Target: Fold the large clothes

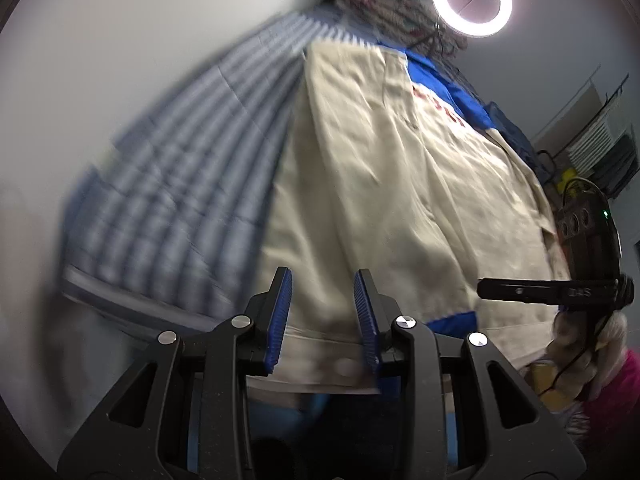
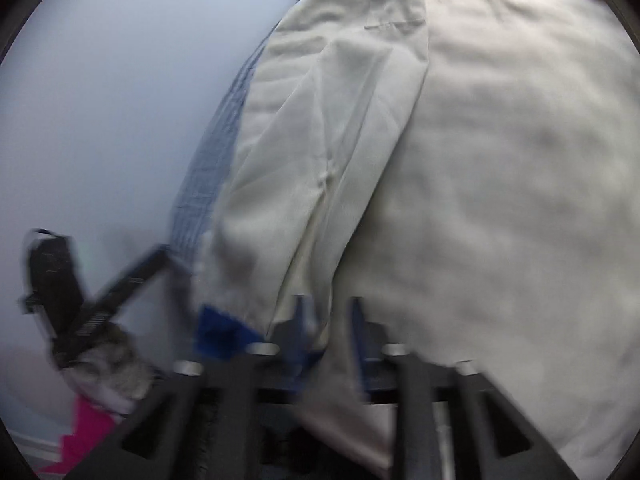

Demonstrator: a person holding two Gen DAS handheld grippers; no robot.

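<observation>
Beige garment with blue trim is lying spread over a striped bed, its hem hanging at the near edge. Left gripper jaws are standing apart around that hem; right gripper jaws are straddling a fold, grip unclear through blur.

The jacket lies spread over the striped sheet ahead of the left claw, its hem between the jaws; the sheet shows left of it.
</observation>
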